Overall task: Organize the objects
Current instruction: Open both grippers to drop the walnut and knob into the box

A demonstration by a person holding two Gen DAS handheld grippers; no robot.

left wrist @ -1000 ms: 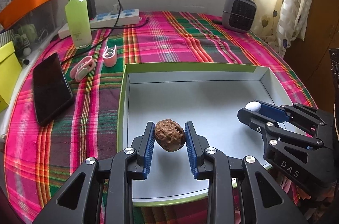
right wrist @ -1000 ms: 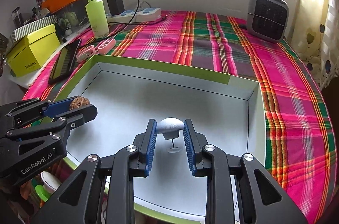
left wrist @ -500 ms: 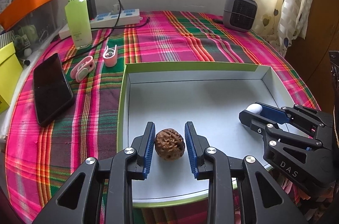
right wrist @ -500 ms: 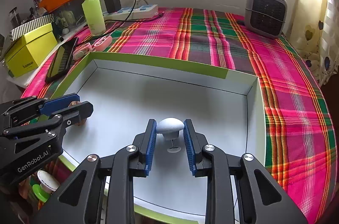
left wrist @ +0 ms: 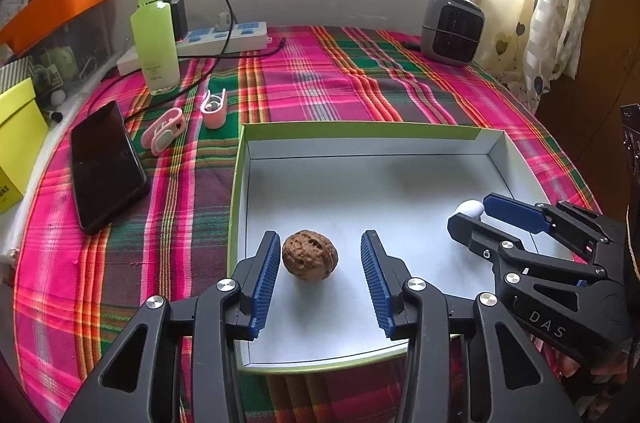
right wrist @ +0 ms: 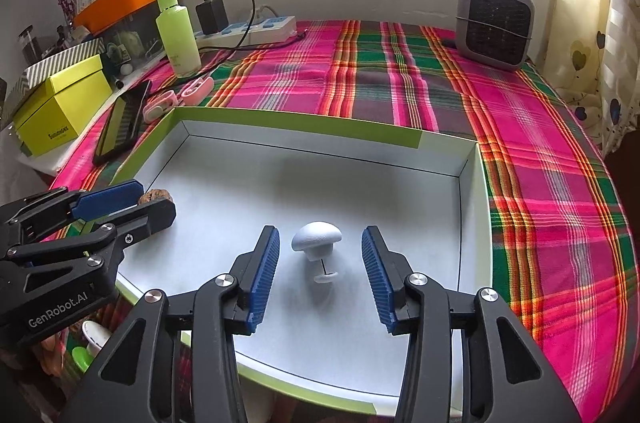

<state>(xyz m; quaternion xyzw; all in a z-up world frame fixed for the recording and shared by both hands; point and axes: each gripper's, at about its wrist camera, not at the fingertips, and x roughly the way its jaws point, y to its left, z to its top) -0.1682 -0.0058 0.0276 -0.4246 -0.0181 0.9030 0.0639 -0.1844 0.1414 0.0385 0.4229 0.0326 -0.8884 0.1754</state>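
A brown walnut (left wrist: 310,255) lies on the white floor of the green-rimmed box (left wrist: 360,129), near its front left corner. My left gripper (left wrist: 318,263) straddles it with jaws opening, pads clear of the shell. A white mushroom-shaped knob (right wrist: 317,238) stands on the box floor (right wrist: 304,183) near the front right. My right gripper (right wrist: 320,261) is around it, jaws opening, pads apart from it. Each gripper shows in the other's view: the right gripper (left wrist: 476,219) beside the knob (left wrist: 471,209), the left gripper (right wrist: 132,203) partly hiding the walnut (right wrist: 154,197).
On the plaid cloth left of the box lie a black phone (left wrist: 105,165) and two pink clips (left wrist: 164,133). Behind them stand a green bottle (left wrist: 154,35) and a power strip (left wrist: 222,37). A grey heater (left wrist: 452,31) sits back right; a yellow box (right wrist: 60,103) far left.
Both grippers lowered their objects onto the box floor and then opened. The walnut and the white knob now rest free between the spread pads.
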